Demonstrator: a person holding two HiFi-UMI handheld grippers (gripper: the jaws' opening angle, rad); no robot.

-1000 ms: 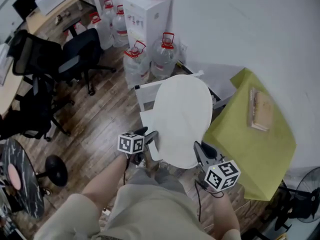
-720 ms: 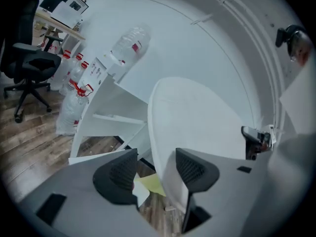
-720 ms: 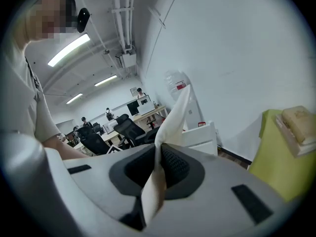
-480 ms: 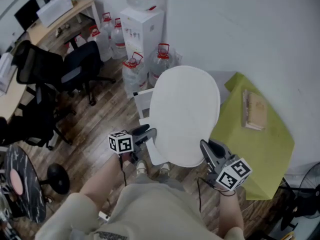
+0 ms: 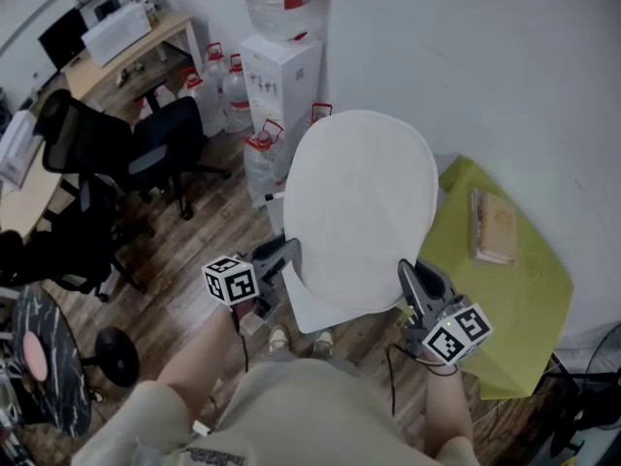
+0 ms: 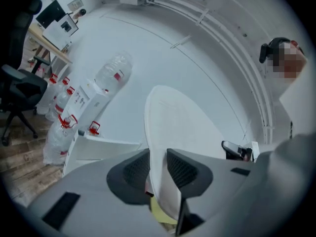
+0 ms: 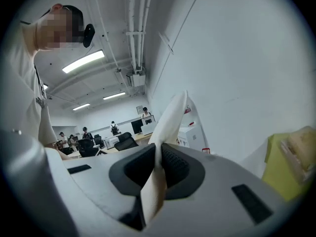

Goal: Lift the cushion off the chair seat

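Grey jaws come first, near the bottom of the head view, close to the person. The left gripper (image 5: 281, 252) is low and left of the middle. Its jaws have just been closing, and now they pinch the left edge of the white cushion (image 5: 359, 212). The right gripper (image 5: 409, 272) is low and right of the middle. Its jaws are closed tight on the cushion's right edge, with the thin edge squeezed between the pads.

The cushion has changed the most. A moment ago it was lower in the frame, right over the chair seat (image 5: 309, 311). Now it is higher and looks bigger, and both grippers have gone up with it. It hangs in the air between them. A bit of the white chair seat peeks out under its near edge. I think the cushion is off the seat now, so the lift looks done or almost done. The left grip is new, so it may be the weaker one. If it slips, that side could drop.

Past the cushion, on the right, is a tabletop (image 5: 505, 318) with a yellow-green cloth and a flat brown thing (image 5: 492, 226) on it. Behind the cushion, water bottles (image 5: 260, 153) stand on the wooden floor (image 5: 184, 260) beside a white water machine (image 5: 277, 66). Far off in the upper left are black office chairs (image 5: 160, 134) and a desk (image 5: 146, 42).
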